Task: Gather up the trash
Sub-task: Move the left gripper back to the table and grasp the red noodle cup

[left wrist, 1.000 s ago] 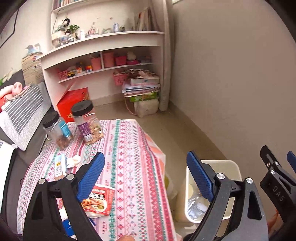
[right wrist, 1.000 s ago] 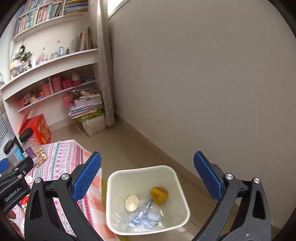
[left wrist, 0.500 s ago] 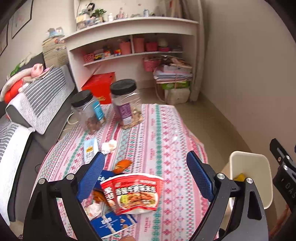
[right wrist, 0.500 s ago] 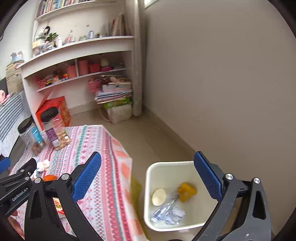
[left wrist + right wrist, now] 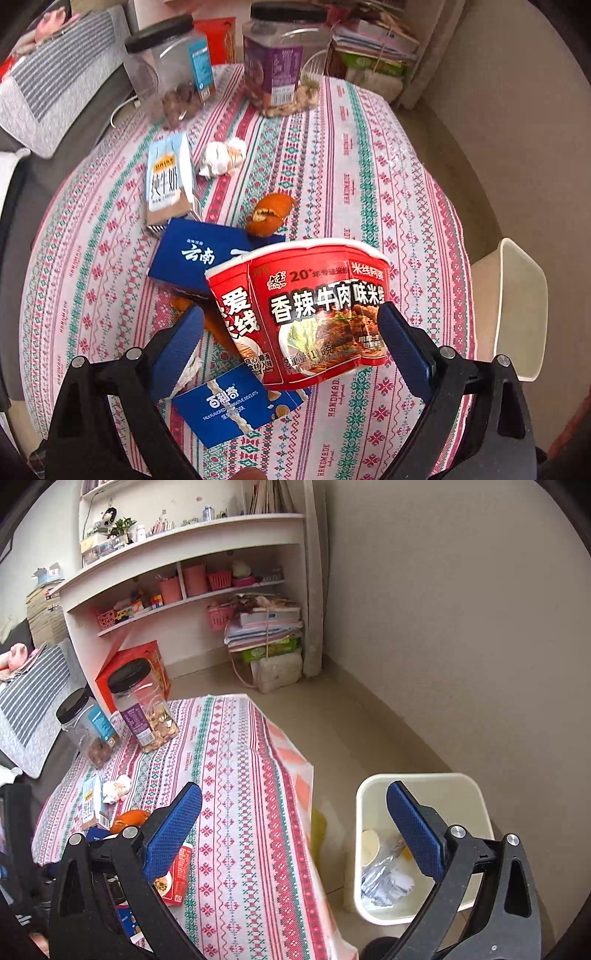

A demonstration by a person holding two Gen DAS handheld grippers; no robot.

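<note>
A red noodle cup point(image 5: 306, 314) lies tilted on the patterned tablecloth point(image 5: 369, 177), right between the fingers of my open left gripper point(image 5: 291, 339). Around it lie a dark blue box point(image 5: 192, 254), a blue biscuit box point(image 5: 232, 406), a milk carton point(image 5: 166, 184), orange peel point(image 5: 269, 214) and a crumpled tissue point(image 5: 221, 157). My right gripper point(image 5: 295, 838) is open and empty above the table's right edge. The white trash bin point(image 5: 417, 782) stands on the floor beside the table, holding a foil wrapper point(image 5: 384, 878) and other scraps.
Two clear jars with black lids point(image 5: 284, 55) point(image 5: 170, 70) stand at the table's far end. A striped sofa cushion point(image 5: 55, 81) is at the left. White shelves point(image 5: 192, 554) and a stack of books point(image 5: 266, 627) stand against the far wall.
My left gripper has swung left and down from the bin side to the table, closing in on the red noodle cup. My right gripper has turned left, away from over the bin.
</note>
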